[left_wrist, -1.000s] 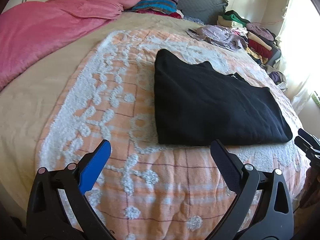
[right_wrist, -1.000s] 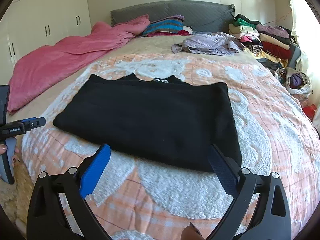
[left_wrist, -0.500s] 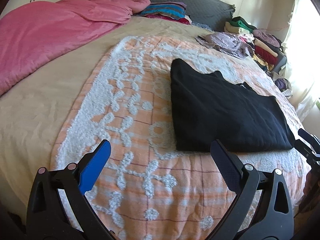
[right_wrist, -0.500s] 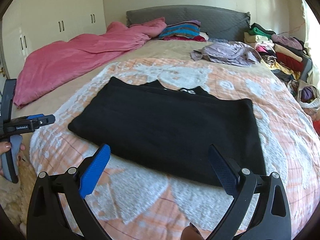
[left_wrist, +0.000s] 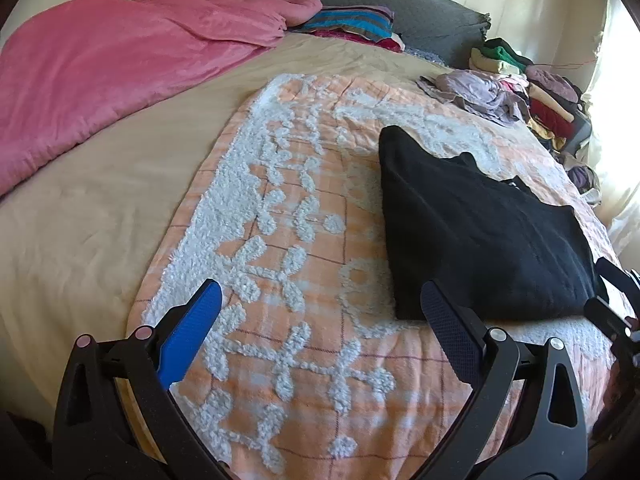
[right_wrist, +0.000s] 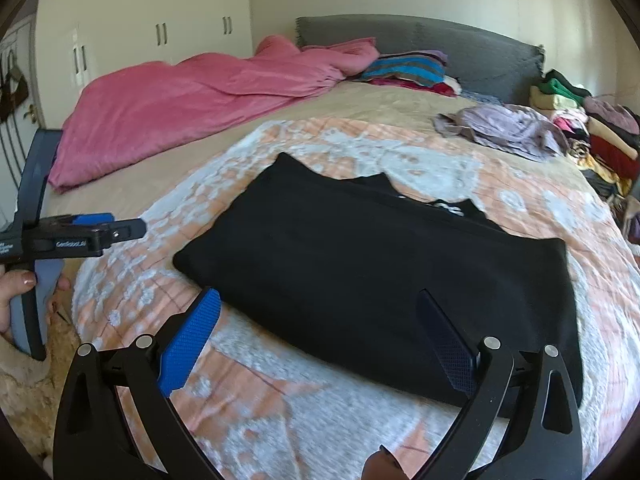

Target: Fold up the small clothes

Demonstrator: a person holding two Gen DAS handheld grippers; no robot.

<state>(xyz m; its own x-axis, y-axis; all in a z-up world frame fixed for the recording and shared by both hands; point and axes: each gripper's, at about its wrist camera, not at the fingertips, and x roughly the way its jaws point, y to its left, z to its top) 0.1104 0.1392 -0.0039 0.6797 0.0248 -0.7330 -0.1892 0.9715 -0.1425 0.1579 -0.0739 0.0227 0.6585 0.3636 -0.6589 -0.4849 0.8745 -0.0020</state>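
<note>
A folded black garment (right_wrist: pixel 384 276) lies flat on an orange-and-white tufted bedspread (left_wrist: pixel 288 280), which serves as the landmark here. The garment sits on the bedspread's near half, a neat rectangle with small points of fabric poking out along its far edge.

In the right wrist view, the right gripper (right_wrist: pixel 316 332) hovers over the bedspread's near edge, fingers spread wide and holding nothing. The garment's near edge lies just beyond and between the two fingertips; the dark right finger (right_wrist: pixel 444 344) overlaps its near corner in the view, though contact cannot be judged.

In the left wrist view, the left gripper (left_wrist: pixel 320 328) is likewise spread apart and empty, above bare bedspread. The garment (left_wrist: pixel 480 232) lies ahead and to the right, its near corner just behind the dark fingertip (left_wrist: pixel 448 336).

White lettering on the side of the left gripper (right_wrist: pixel 72 240), seen from the right wrist camera, is too small to read reliably. A white mark on the garment's far edge is illegible.

Beyond the bedspread, a pink duvet (right_wrist: pixel 192 100) lies bunched on the bed.
</note>
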